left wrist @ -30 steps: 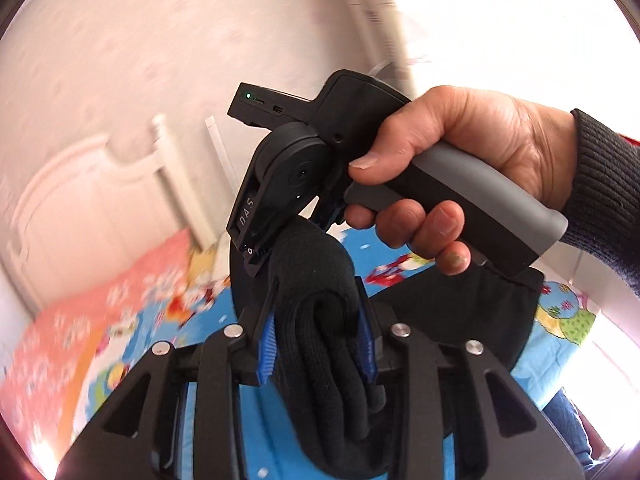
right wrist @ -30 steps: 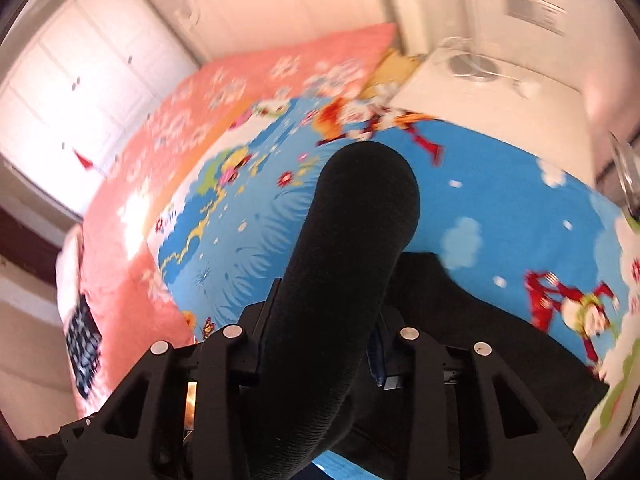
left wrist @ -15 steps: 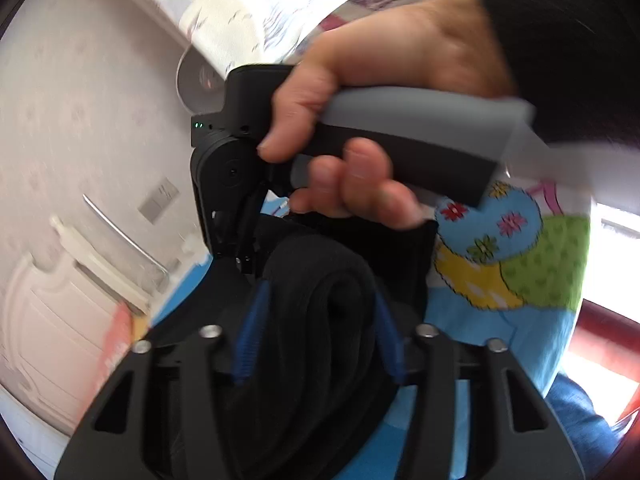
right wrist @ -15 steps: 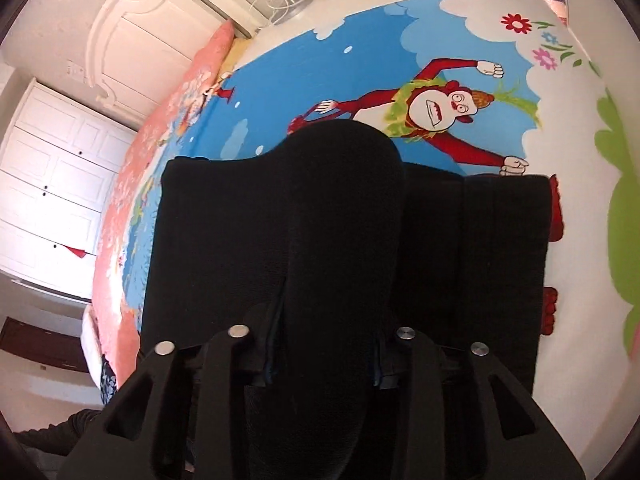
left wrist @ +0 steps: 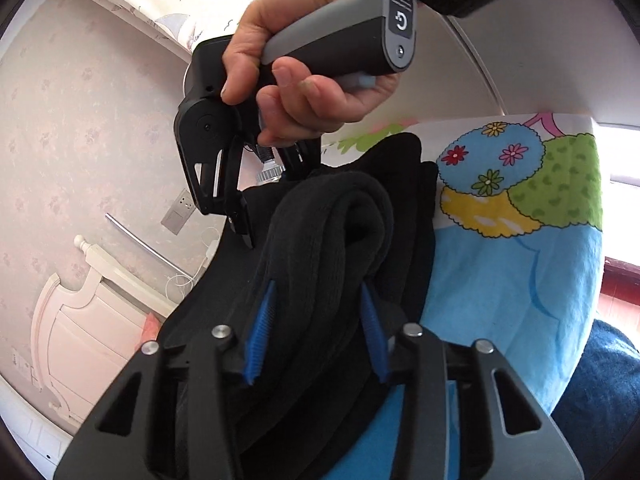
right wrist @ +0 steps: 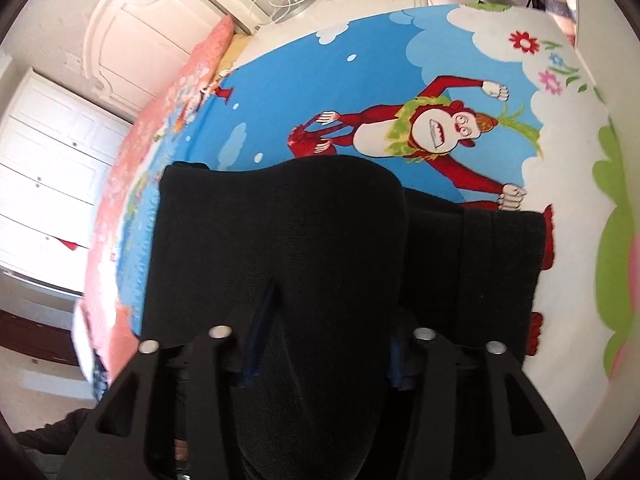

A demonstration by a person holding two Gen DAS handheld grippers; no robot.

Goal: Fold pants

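The black pants lie partly folded on a cartoon-print bed sheet. My left gripper is shut on a thick bunched fold of the pants between its blue pads. My right gripper is shut on another fold of the pants, which bulges over its fingers and hides the pads. In the left wrist view the right gripper's body and the hand holding it are just beyond the fabric, its fingertips down on the pants.
The sheet shows a red monkey on blue. A pink pillow lies at the head, under a white headboard. White wardrobe doors stand to the left. A wall socket is on the papered wall.
Both grippers have swung over and come down toward the sheet with the pants in their grip. The carried fold now lies over the lower layer of the pants.
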